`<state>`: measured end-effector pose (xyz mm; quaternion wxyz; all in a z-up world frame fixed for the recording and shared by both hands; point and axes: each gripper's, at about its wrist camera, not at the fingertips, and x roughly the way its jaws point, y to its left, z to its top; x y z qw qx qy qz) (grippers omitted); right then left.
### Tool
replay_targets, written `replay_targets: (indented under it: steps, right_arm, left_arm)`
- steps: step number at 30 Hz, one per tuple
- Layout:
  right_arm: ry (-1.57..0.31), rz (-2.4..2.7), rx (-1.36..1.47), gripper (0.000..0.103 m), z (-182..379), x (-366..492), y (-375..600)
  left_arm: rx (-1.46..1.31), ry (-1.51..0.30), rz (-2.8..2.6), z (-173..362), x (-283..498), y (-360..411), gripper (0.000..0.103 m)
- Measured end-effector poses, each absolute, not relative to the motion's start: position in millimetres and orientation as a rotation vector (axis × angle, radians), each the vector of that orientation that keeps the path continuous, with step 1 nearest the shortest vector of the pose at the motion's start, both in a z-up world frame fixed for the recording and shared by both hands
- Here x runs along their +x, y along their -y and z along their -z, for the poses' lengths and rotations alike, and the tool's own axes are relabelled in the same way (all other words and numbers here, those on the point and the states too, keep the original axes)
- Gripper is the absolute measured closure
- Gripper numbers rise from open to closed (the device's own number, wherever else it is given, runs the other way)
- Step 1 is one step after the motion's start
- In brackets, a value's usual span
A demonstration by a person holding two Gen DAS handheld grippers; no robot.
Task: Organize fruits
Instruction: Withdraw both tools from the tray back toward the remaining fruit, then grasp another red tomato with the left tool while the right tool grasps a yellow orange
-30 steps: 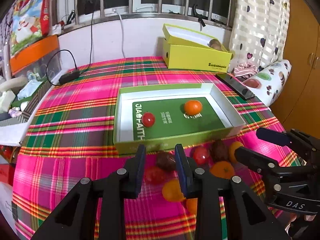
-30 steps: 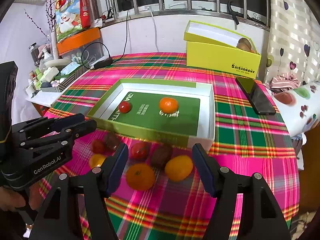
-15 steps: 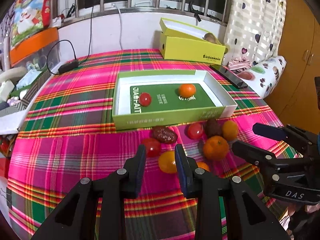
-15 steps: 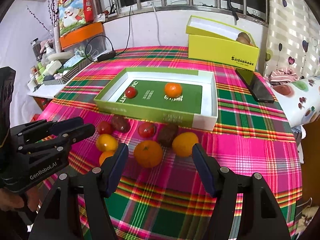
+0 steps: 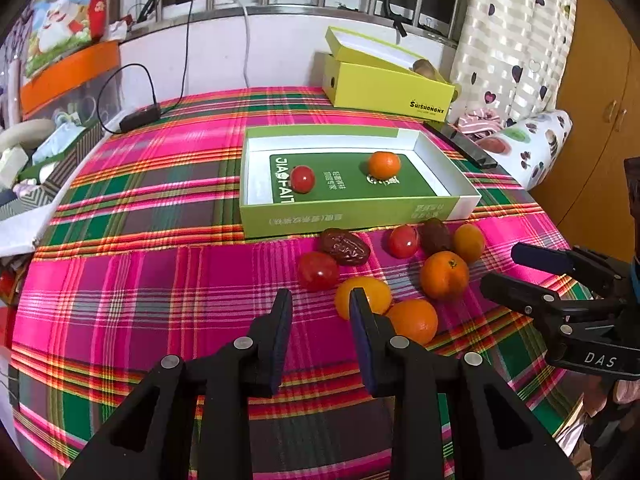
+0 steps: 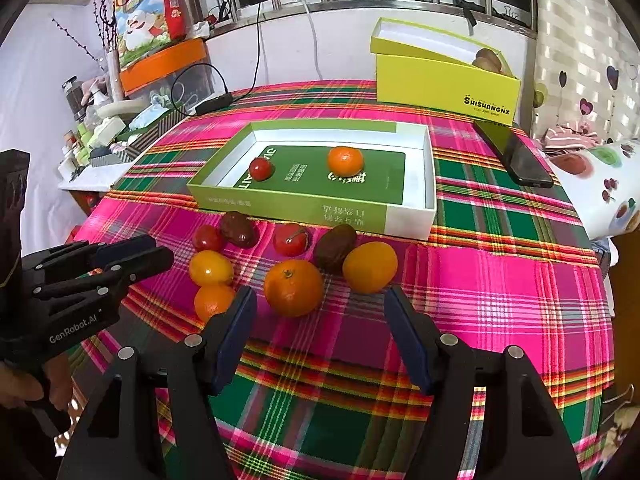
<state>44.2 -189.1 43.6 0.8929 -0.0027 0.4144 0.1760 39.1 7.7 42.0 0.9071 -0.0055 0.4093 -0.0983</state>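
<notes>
A green box tray (image 5: 352, 216) (image 6: 304, 208) holds a red tomato (image 5: 303, 178) (image 6: 260, 168) and an orange (image 5: 384, 165) (image 6: 345, 161). Several loose fruits lie in front of it: red tomatoes (image 5: 318, 271), dark dates (image 5: 345, 246), yellow fruits (image 6: 370, 267) and oranges (image 6: 293, 287). My left gripper (image 5: 320, 310) is open and empty, just short of a yellow fruit (image 5: 363, 297). My right gripper (image 6: 320, 308) is open wide and empty, just short of the large orange.
A yellow shoebox (image 5: 384, 84) (image 6: 444, 76) stands at the back right. A black phone (image 6: 516, 156) lies right of the tray. A black adapter with cable (image 5: 140, 114) lies at the back left. Clutter sits beyond the table's left edge (image 6: 104, 136).
Both grippers have pulled back from the tray, so more of the loose fruit and tablecloth shows. The fruits have not moved. Both stay open and empty.
</notes>
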Motion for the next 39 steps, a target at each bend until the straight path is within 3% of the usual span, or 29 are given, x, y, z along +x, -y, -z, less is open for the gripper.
replay_targets:
  steps: [18, 28, 39]
  right_arm:
    - [-0.892, -0.356, 0.03, 0.036, -33.7, 56.5, 192.8]
    - [-0.898, -0.321, 0.044, 0.045, -30.0, 65.7, 200.7]
    - [-0.905, -0.295, 0.051, 0.045, -26.8, 78.9, 206.0]
  left_arm:
    - [-0.082, -0.866, 0.241, -36.9, 53.2, -18.3, 0.063]
    - [-0.098, -0.877, 0.25, -33.9, 67.5, -16.2, 0.063]
    - [-0.112, -0.908, 0.262, -23.1, 85.2, -11.9, 0.063]
